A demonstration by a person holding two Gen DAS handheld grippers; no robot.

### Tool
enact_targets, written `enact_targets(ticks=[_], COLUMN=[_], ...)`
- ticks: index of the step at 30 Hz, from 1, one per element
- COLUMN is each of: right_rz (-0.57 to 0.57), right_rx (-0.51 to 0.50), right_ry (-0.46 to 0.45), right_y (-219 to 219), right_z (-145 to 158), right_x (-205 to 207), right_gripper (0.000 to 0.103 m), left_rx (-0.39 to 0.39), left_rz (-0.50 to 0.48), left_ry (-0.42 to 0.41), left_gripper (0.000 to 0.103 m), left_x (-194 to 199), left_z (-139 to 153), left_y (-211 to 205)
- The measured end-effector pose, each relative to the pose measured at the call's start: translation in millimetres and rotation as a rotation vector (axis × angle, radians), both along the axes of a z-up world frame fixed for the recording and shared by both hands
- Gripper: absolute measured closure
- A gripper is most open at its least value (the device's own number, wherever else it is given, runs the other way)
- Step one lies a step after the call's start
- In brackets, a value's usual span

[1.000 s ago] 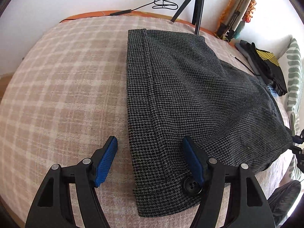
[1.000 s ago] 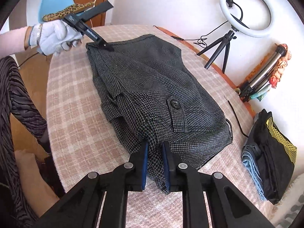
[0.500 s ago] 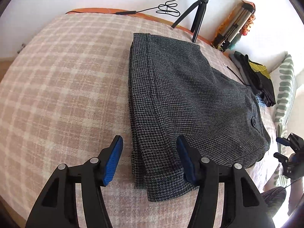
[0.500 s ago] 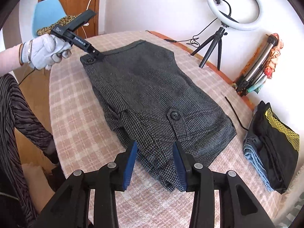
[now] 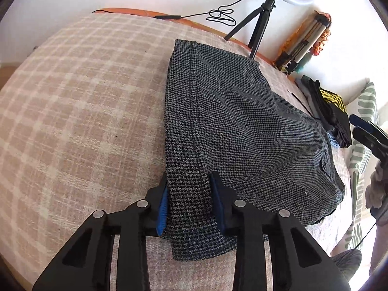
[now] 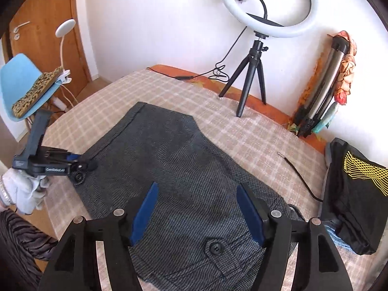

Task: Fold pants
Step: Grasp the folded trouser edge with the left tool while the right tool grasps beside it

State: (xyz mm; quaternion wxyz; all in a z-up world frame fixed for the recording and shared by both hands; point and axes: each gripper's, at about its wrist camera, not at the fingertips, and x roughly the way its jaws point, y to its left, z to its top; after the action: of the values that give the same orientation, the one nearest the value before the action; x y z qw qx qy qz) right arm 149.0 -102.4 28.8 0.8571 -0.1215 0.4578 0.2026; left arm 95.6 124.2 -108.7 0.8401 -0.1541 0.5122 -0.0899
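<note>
The grey houndstooth pants (image 5: 242, 126) lie folded on the pink plaid bed cover (image 5: 84, 101). My left gripper (image 5: 189, 201) straddles the near waistband edge, its blue pads on either side of the fabric fold, still a hand's width apart. In the right wrist view the pants (image 6: 174, 169) fill the middle and the left gripper (image 6: 80, 167) sits at their left corner by a black button. My right gripper (image 6: 196, 213) is wide open and empty, raised above the pants' pocket end with its button (image 6: 215, 248).
A ring light on a black tripod (image 6: 252, 77) stands at the bed's far edge. A folded black garment with yellow print (image 6: 351, 198) lies on blue cloth at the right. A black cable (image 6: 300, 177) lies near it. A blue chair (image 6: 21, 84) stands left.
My right gripper let go of the pants, opened wide and lifted back. My left gripper moved forward onto the waistband edge and narrowed around it.
</note>
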Motion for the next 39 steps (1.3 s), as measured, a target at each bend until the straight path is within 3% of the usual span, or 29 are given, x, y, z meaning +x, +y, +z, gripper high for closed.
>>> enact_targets(ticks=[2,6,10,14,16,18,21,25,30,34,39], right_rz=[-0.079,-0.241,-0.350,-0.433,-0.459,-0.475,-0.481,-0.449,-0.433,-0.440,-0.412], right_rx=[-0.021,0.064,0.125,0.223,0.270,0.319,0.366,0.409,0.458,0.484,0.524], right_ry=[0.002,0.097,0.124,0.165,0.172,0.188,0.216,0.236,0.258,0.261,0.234], right_y=[-12.7,-68.2,-122.9,-170.3,-186.9,-199.5,-210.5,-212.5,-212.6,-215.1,-209.6], right_z=[-8.3,-27.5,-40.0,-54.0,-60.4,-67.7,-79.4,-90.2,-103.9,-113.5,-117.3], right_x=[13.0,20.8,8.8,8.1,9.3,10.3,15.5,23.8,33.6,43.7,50.1], right_gripper=[0.033,0.033,0.033,0.033,0.033,0.033,0.033,0.033,0.033,0.032,0.031], left_rx=[0.044,0.201,0.314,0.342,0.341,0.333,0.390,0.442,0.488,0.574,0.589], left_rz=[-0.001,-0.038,-0.063,-0.207,-0.295,-0.392,-0.543,-0.720,-0.869,-0.924,-0.906], left_ry=[-0.011,-0.069,-0.158,-0.265,-0.310,-0.344,-0.373,-0.397,-0.408,-0.418,-0.369], left_gripper=[0.077,0.069,0.067,0.064,0.035,0.033,0.033,0.033,0.033,0.032,0.032], left_x=[-1.1,-4.9,-13.9,-25.8,-32.1,-38.8,-49.8,-66.8,-83.6,-85.2,-72.3], left_z=[3.3,15.6,39.1,69.2,81.1,90.1,95.3,89.7,61.6,31.6,3.0], left_y=[-1.2,-14.5,-26.0,-69.2,-101.1,-135.5,-192.5,-258.5,-323.4,-359.5,-370.5])
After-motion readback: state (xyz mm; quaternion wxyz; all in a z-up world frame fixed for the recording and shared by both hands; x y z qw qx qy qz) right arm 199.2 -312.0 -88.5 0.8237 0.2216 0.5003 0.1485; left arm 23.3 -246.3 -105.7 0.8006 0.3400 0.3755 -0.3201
